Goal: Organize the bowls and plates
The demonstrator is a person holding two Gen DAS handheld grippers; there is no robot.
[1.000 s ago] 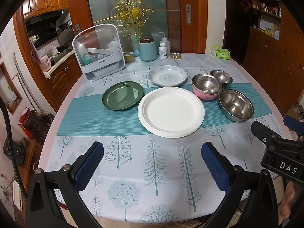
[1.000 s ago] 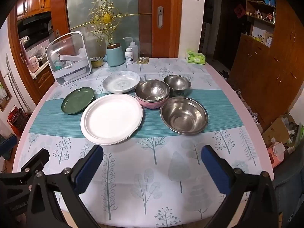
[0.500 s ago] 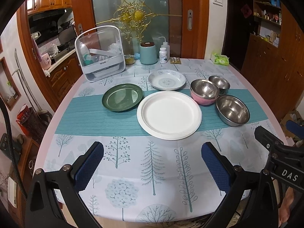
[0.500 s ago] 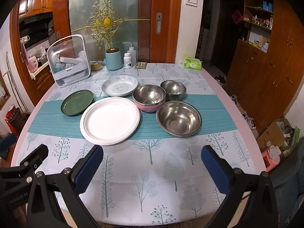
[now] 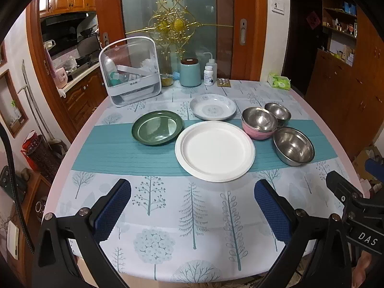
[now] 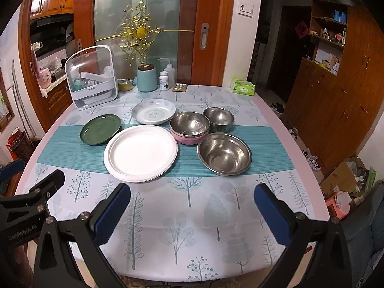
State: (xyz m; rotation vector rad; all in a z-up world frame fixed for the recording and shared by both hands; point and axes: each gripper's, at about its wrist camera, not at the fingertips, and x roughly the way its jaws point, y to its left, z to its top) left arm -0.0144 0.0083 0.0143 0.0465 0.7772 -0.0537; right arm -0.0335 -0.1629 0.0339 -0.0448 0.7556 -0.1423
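Observation:
A big white plate (image 5: pixel 214 151) (image 6: pixel 141 152) lies mid-table on the teal runner. A green plate (image 5: pixel 157 127) (image 6: pixel 100 129) lies to its left, a patterned pale plate (image 5: pixel 212 106) (image 6: pixel 153 111) behind it. A steel bowl sits nested in a pink bowl (image 5: pixel 258 126) (image 6: pixel 189 128). A small steel bowl (image 5: pixel 278 111) (image 6: pixel 218 117) stands behind, a large steel bowl (image 5: pixel 294 146) (image 6: pixel 224 153) in front. My left gripper (image 5: pixel 192 212) and right gripper (image 6: pixel 192 212) are open and empty, above the table's near edge, short of the dishes.
A white clear-sided caddy (image 5: pixel 130 72), a teal canister (image 5: pixel 190 73), bottles (image 5: pixel 210 72) and a tissue pack (image 5: pixel 278 81) stand along the table's (image 5: pixel 153 201) far edge. Wooden cabinets are at the right, a kitchen doorway at the left.
Both grippers have pulled back and risen a little; the dishes look smaller and farther away. Nothing on the table has moved.

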